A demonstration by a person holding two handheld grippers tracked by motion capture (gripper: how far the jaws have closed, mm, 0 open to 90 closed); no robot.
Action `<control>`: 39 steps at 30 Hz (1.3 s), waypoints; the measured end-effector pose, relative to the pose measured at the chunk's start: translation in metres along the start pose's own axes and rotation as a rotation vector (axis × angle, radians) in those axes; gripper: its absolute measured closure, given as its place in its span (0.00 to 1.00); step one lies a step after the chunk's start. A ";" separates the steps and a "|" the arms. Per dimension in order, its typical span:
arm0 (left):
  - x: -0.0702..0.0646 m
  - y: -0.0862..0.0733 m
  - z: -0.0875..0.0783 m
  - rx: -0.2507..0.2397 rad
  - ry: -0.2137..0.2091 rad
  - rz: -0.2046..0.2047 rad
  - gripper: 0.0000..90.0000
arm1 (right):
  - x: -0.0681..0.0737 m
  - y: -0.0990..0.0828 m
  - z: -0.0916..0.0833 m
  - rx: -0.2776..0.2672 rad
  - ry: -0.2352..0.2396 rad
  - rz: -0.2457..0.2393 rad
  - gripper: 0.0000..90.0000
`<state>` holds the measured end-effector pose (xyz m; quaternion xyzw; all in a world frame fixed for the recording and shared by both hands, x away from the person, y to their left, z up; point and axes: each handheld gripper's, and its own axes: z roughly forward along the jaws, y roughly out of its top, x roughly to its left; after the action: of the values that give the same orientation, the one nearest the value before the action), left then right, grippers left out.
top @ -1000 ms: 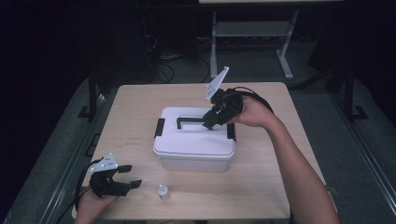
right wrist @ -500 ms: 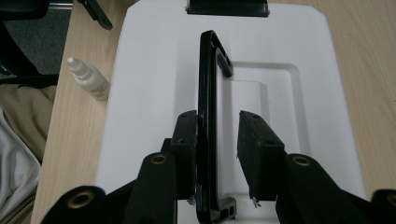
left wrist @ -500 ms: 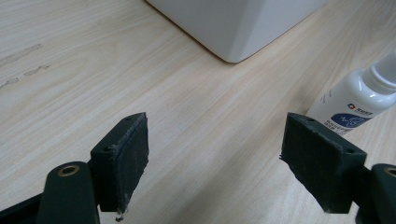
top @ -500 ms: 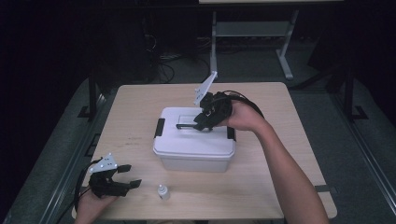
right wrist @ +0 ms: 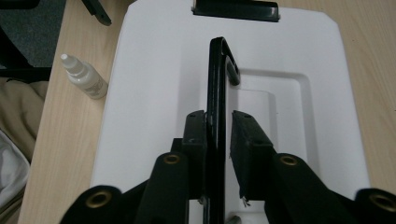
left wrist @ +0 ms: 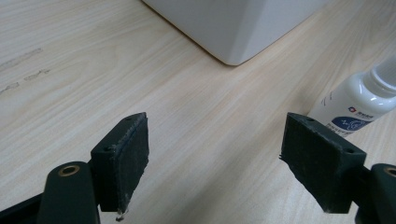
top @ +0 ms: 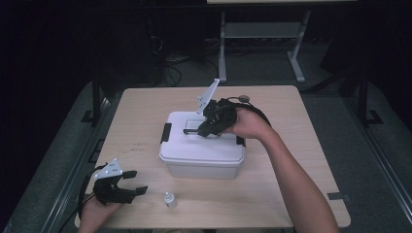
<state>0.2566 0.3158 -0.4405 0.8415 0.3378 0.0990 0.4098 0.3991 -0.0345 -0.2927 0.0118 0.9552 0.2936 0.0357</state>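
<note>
A white lidded storage box [top: 201, 150] stands mid-table, with a black carry handle [top: 190, 130] on its lid. My right gripper [top: 203, 130] is over the lid, shut on that handle. In the right gripper view the handle [right wrist: 217, 79] stands on edge between the pads, above the lid [right wrist: 154, 93], and my right gripper [right wrist: 218, 126] is clamped close around it. My left gripper [top: 137, 181] rests open at the table's front left corner. A small white dropper bottle [top: 169, 199] stands just to its right. In the left gripper view the bottle [left wrist: 355, 107] shows beyond the right pad, and my left gripper [left wrist: 215, 158] holds nothing.
Black latches [top: 166, 132] clip the lid at both ends of the box; one latch [right wrist: 236, 9] shows at the far end. The box's corner [left wrist: 233, 23] is ahead of the left gripper. A metal stand [top: 262, 34] sits on the floor beyond the wooden table [top: 291, 184].
My right gripper has moved left along the box lid, from its right end to the middle, and now holds the handle. The left gripper and the bottle stayed put.
</note>
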 end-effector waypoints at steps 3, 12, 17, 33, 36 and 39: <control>0.001 -0.001 -0.001 -0.003 0.001 -0.006 0.26 | -0.003 0.000 0.000 -0.007 0.000 0.006 0.87; 0.002 -0.001 0.000 0.001 0.001 -0.007 0.26 | -0.005 0.003 -0.001 0.007 -0.003 0.009 0.89; 0.000 -0.002 0.003 0.014 -0.009 -0.005 0.26 | -0.006 0.005 -0.001 0.015 -0.008 0.008 0.90; 0.003 -0.004 -0.004 -0.002 0.002 -0.014 0.26 | -0.014 0.007 -0.001 0.017 -0.013 0.007 0.93; 0.003 -0.004 -0.003 -0.001 0.002 -0.013 0.26 | -0.014 0.007 -0.001 0.016 -0.012 0.008 0.93; 0.002 -0.003 -0.005 -0.011 0.002 -0.010 0.26 | -0.012 0.009 -0.002 0.012 -0.020 0.006 0.93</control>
<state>0.2543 0.3217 -0.4396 0.8374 0.3420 0.0996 0.4146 0.4105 -0.0291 -0.2851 0.0180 0.9565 0.2877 0.0444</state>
